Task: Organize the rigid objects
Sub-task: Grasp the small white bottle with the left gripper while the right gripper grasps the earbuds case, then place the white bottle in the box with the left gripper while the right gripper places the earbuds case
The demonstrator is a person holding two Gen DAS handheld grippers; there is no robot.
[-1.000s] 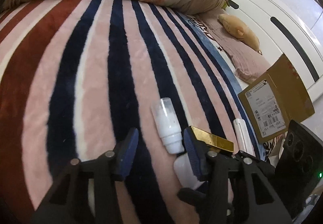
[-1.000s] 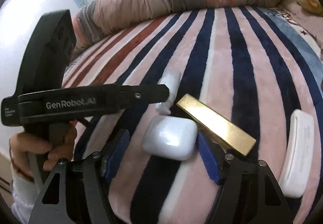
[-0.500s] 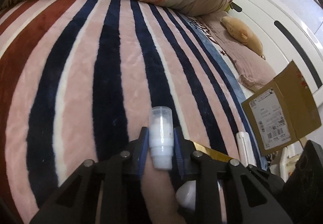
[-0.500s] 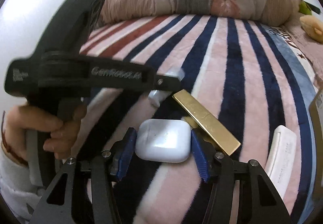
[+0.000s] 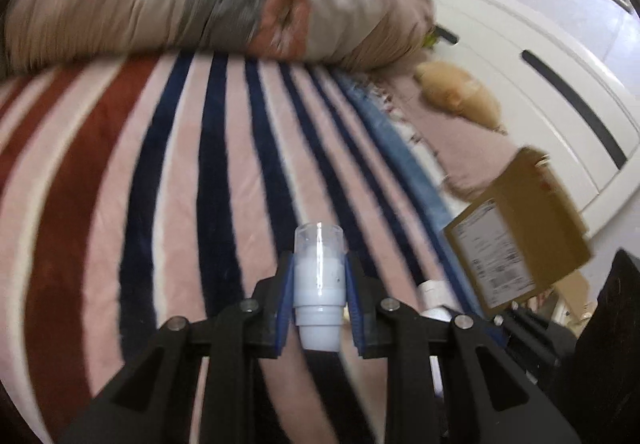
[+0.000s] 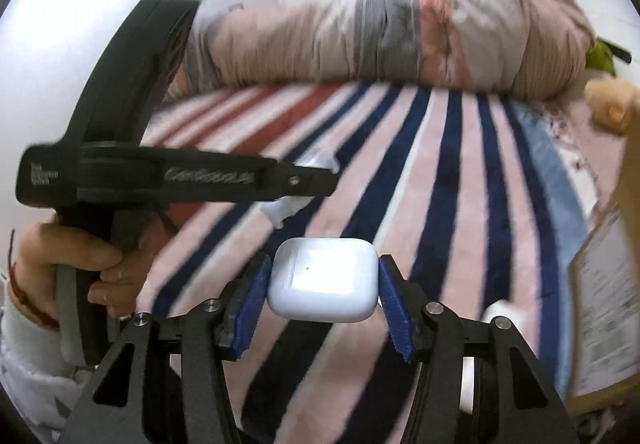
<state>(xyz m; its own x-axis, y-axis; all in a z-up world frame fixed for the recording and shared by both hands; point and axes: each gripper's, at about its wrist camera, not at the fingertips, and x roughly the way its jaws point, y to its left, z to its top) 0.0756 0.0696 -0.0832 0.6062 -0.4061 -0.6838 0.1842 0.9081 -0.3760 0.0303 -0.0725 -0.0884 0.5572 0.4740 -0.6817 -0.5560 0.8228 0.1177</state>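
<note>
My left gripper (image 5: 319, 284) is shut on a small white bottle with a clear cap (image 5: 319, 276) and holds it above the striped blanket (image 5: 180, 184). My right gripper (image 6: 324, 288) is shut on a white earbud case (image 6: 324, 284), also lifted off the blanket. In the right wrist view the left gripper (image 6: 312, 180) shows at the left with the bottle (image 6: 320, 160) in its tips and a hand (image 6: 80, 264) on its handle. A white flat case (image 5: 434, 294) lies low at the right of the left wrist view.
A cardboard box with a shipping label (image 5: 516, 240) stands at the blanket's right edge. A rolled duvet (image 5: 200, 4) lies along the far side. A tan plush toy (image 5: 460, 96) lies beside a white bed frame (image 5: 540, 56).
Both grippers have lifted with their objects, the bottle and the earbud case, off the blanket. The right gripper closed fully on the case. The gold bar has dropped out of both views.
</note>
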